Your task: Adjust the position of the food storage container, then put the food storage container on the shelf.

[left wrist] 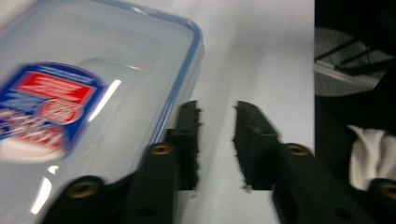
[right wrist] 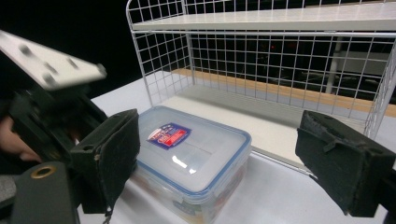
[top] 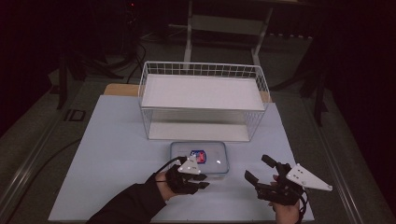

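Just in front of the white wire rack (top: 203, 100), on the pale table mat (top: 107, 154), sits the clear plastic food container (top: 200, 157) with its blue-rimmed snap lid, and I have both tongs closing in on it. My left gripper (top: 201, 181) is at the container's near left corner; in the left gripper view its jaws stand a little apart with nothing between them, one jaw right alongside the lid's blue edge (left wrist: 180, 100), which I judge lines it up to nip that rim. My right gripper (top: 256, 169) waits off the container's right side, spread wide and empty, and the right gripper view frames the box (right wrist: 191, 156) between its jaws, likely so I can take the far side next. The lid carries a red-and-blue sticker (right wrist: 169, 135), but its lettering is too blurred for me to read
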`<action>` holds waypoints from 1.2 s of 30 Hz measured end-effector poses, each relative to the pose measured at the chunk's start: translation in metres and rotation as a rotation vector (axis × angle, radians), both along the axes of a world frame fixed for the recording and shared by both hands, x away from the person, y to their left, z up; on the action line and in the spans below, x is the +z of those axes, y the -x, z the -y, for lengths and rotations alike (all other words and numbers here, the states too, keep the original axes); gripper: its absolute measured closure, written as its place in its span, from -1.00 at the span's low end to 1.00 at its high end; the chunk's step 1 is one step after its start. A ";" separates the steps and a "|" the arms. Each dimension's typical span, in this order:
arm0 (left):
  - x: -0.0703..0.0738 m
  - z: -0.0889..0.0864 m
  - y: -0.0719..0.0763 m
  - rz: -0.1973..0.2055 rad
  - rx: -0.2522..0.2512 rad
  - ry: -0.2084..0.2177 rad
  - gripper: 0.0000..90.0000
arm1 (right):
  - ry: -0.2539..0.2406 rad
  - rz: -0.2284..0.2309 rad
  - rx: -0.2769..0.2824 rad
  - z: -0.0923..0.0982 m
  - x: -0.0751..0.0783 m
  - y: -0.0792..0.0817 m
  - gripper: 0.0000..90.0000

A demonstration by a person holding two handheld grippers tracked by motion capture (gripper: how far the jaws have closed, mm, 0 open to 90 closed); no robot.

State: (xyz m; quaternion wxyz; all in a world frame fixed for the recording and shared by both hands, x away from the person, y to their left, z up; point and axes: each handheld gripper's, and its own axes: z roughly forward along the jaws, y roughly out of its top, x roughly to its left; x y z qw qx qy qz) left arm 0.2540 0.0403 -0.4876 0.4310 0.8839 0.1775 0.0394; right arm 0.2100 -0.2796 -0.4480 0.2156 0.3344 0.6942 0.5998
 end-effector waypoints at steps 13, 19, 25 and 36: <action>0.039 -0.085 0.000 -0.126 0.158 0.207 -0.81 | 0.042 -0.013 -0.001 -0.004 -0.006 -0.002 -0.71; 0.043 -0.117 -0.017 -0.171 0.277 0.235 -0.93 | 0.083 -0.017 0.015 -0.012 -0.005 -0.010 -0.72; 0.027 -0.123 -0.042 -0.289 0.407 0.270 -0.89 | 0.134 0.003 0.032 -0.025 0.005 -0.023 -0.72; -0.012 -0.110 -0.078 -0.565 0.470 0.226 -0.80 | 0.105 -0.150 0.098 -0.032 0.001 -0.055 -0.64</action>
